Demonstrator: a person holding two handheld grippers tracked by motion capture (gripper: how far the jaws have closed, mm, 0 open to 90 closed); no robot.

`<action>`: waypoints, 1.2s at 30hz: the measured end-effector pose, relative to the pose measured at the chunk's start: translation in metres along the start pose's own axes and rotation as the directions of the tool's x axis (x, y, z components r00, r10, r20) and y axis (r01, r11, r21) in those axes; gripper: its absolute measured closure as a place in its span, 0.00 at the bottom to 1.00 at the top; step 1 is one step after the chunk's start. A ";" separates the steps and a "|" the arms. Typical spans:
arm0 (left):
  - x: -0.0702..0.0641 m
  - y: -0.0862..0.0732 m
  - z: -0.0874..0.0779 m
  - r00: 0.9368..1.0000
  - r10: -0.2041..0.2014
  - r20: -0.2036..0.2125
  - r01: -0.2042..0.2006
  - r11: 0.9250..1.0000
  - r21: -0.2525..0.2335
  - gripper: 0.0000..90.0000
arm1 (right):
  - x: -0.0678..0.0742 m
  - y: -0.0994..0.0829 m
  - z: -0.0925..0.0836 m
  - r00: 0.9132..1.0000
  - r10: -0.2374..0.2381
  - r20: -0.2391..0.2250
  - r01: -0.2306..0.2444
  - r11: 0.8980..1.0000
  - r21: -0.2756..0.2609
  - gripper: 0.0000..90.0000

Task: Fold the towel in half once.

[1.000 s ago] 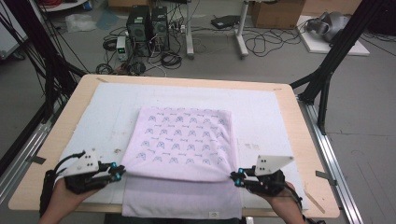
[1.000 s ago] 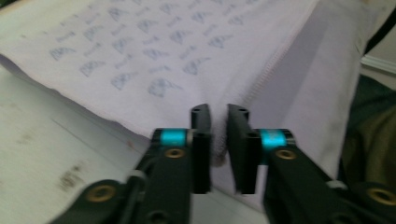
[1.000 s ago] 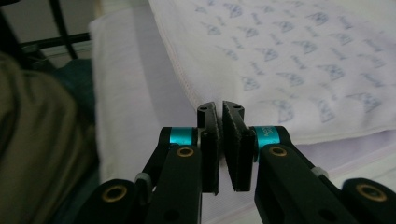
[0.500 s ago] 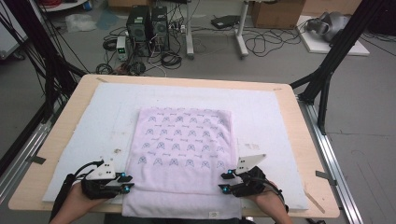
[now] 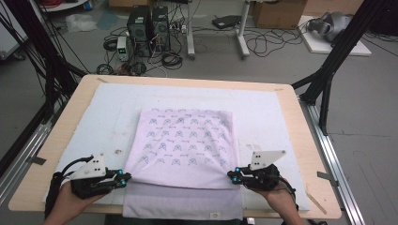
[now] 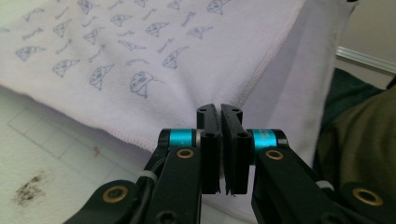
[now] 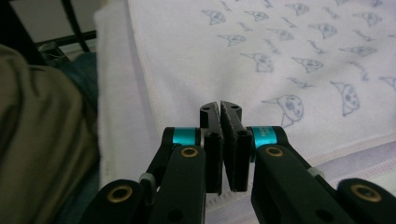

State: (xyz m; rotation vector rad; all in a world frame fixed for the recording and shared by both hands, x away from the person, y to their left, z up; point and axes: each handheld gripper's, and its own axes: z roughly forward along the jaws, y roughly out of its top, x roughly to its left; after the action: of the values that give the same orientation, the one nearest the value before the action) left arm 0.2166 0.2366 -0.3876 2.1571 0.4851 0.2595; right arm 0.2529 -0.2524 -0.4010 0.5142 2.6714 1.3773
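The patterned towel [image 5: 185,143] is spread at the centre of the frame on the white mat [image 5: 103,117]. Its lower corners are pinched between the closed jaws of the left gripper [image 5: 124,177] and right gripper [image 5: 232,174].

Even, soft overhead light with faint shadows. Both gripper views are sharp at the jaws, blurring on the cloth [image 6: 140,51] beyond them. The high view is slightly grainy, without glare.
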 end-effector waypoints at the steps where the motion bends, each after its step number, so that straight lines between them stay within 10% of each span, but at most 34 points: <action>1: -0.006 0.000 -0.002 1.000 0.006 0.015 -0.006 1.000 0.001 0.96 | 0.004 0.001 -0.004 1.000 -0.011 -0.017 0.011 1.000 -0.002 0.98; 8: -0.032 -0.011 -0.007 0.998 0.048 0.043 -0.048 0.999 -0.008 0.72 | 0.037 -0.017 -0.020 0.992 -0.005 -0.127 0.002 1.000 -0.020 0.80; 23: 0.030 -0.018 0.040 0.996 -0.062 -0.056 0.063 0.998 0.016 0.64 | -0.046 -0.007 0.027 0.995 0.089 0.051 -0.089 0.996 0.015 0.62; 30: 0.093 0.006 0.054 0.972 -0.162 -0.173 0.162 0.987 -0.018 0.66 | -0.103 0.012 0.029 0.980 0.142 0.143 -0.145 0.989 0.012 0.54; 36: 0.152 0.022 0.089 0.929 -0.278 -0.246 0.281 0.959 -0.024 0.62 | -0.157 0.030 0.034 0.947 0.212 0.240 -0.218 0.976 -0.001 0.48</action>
State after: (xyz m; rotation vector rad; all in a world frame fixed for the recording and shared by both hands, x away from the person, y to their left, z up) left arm 0.3909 0.2262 -0.4211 2.0441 0.9306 0.3678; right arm 0.4154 -0.2625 -0.4077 0.9356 2.4990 1.2386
